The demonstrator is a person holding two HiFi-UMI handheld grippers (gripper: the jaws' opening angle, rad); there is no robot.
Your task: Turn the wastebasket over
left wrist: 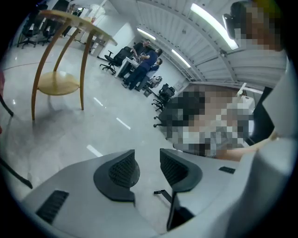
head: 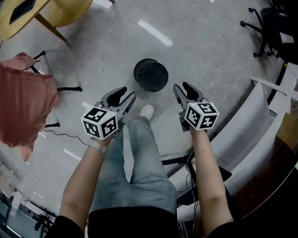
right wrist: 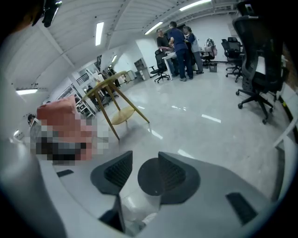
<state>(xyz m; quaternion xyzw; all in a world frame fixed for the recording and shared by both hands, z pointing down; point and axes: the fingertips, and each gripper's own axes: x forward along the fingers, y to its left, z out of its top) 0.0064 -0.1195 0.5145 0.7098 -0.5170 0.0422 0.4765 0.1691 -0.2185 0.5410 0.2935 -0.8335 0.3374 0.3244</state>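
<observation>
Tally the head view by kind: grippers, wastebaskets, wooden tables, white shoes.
grippers: 2 (left gripper, right gripper)
black wastebasket: 1
wooden table: 1
white shoe: 1
total: 5

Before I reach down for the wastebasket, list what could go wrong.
1. The left tool and right tool are open and empty, not yet at the round wastebasket. A pinch on its curved wall may slip.
2. Your white shoe stands close beside it, so the basket may tip onto it.
</observation>
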